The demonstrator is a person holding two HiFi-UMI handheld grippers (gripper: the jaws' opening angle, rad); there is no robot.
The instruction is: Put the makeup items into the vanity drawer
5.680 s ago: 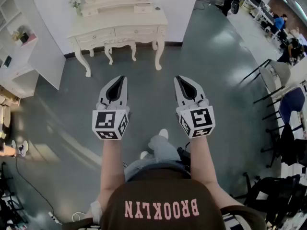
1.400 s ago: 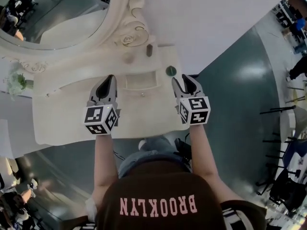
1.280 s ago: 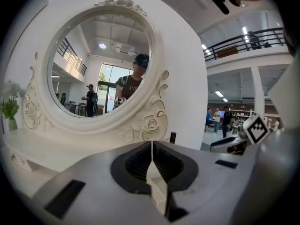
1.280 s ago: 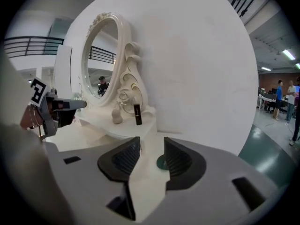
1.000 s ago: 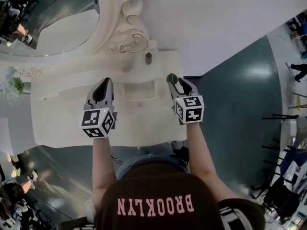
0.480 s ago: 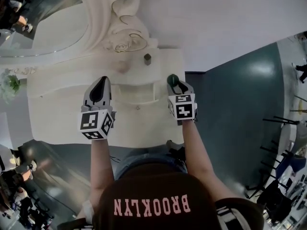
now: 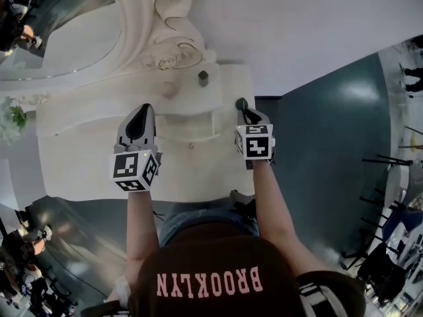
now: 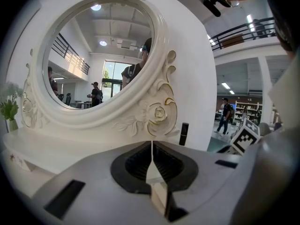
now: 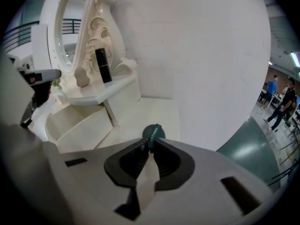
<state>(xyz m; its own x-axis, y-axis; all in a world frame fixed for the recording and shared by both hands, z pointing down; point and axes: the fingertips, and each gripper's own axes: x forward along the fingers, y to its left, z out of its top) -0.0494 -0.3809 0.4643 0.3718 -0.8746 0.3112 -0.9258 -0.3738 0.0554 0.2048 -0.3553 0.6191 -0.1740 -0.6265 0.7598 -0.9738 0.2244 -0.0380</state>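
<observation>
Right claw [image 9: 150, 143] has just been closing, and I think it is pinching the green compact [image 9: 153, 131] at its tips | left claw [image 8: 152, 144] pressed together, empty

1 lipstick [image 9: 103, 65], 1 grn compact [image 9: 153, 132]

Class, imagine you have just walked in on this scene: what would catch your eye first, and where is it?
The big carved white mirror dominates the back of the dressing table. At the table's right edge the right gripper has just been closing its jaws and pinches a small green pot. A dark lipstick stands on the shelf by the mirror's base.
</observation>
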